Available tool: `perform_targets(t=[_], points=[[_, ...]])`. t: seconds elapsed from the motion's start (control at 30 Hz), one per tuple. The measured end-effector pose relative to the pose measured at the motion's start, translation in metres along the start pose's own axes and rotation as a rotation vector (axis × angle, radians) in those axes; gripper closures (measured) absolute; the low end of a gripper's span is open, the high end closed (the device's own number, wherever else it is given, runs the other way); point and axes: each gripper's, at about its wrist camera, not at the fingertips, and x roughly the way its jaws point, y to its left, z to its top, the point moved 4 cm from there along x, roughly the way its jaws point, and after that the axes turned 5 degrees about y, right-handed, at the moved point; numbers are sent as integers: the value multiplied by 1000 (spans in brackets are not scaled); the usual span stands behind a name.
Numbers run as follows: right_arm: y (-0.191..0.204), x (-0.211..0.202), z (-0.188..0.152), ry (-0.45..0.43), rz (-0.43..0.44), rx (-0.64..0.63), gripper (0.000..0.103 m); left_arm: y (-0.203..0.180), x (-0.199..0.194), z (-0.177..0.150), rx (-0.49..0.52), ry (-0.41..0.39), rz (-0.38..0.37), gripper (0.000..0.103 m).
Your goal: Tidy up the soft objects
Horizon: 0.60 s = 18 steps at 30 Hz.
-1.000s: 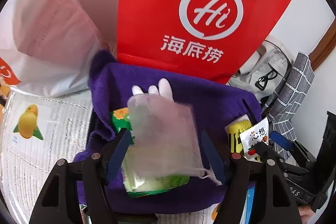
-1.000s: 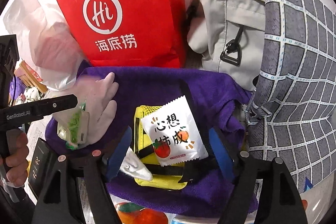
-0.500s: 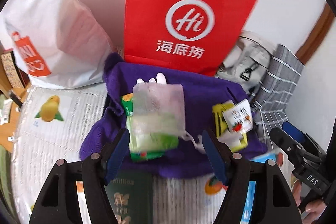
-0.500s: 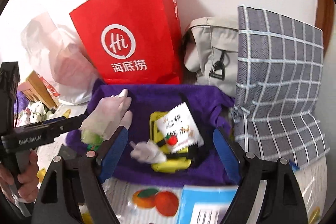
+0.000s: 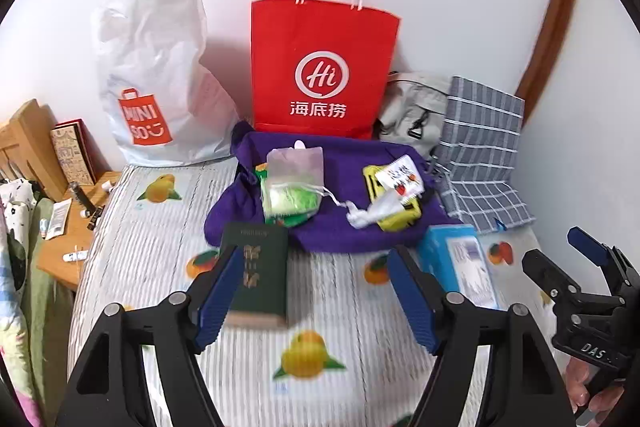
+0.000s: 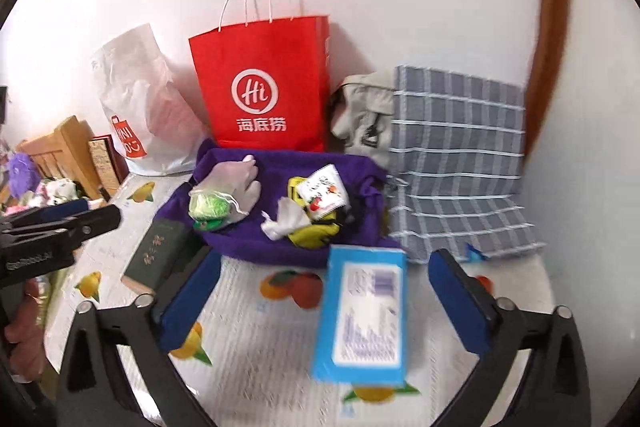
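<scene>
The left gripper [image 5: 308, 291] and right gripper [image 6: 320, 303] hung with jaws opening, nothing between them; the mesh pouch [image 5: 294, 173], white glove [image 6: 236, 181] and snack packet [image 6: 322, 195] lay on the purple towel [image 5: 340, 227].

a home bedroom. a bed with a fruit-print sheet [image 5: 248, 379] fills the view, shopping bags [image 5: 320, 75] against the white wall at twelve o'clock. a cluttered wooden bedside table [image 5: 68, 227] sits at nine o'clock.

Both grippers pull back, up from purple cloth [image 5: 344, 227]; left gripper [image 5: 316, 291], right gripper [image 6: 320, 303] jaws opening, empty; green book [image 5: 260, 267], blue box [image 6: 364, 315] enter view.
</scene>
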Motion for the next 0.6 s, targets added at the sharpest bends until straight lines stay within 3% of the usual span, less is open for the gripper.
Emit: perform_targets(t=[0.3, 0.6], points=[[-8, -78, -60, -20, -3, 52, 0, -10, -69, -59, 18, -71, 40, 10], [-1, -130, -106, -43, -20, 44, 0, -14, -116, -110, 25, -116, 61, 9]])
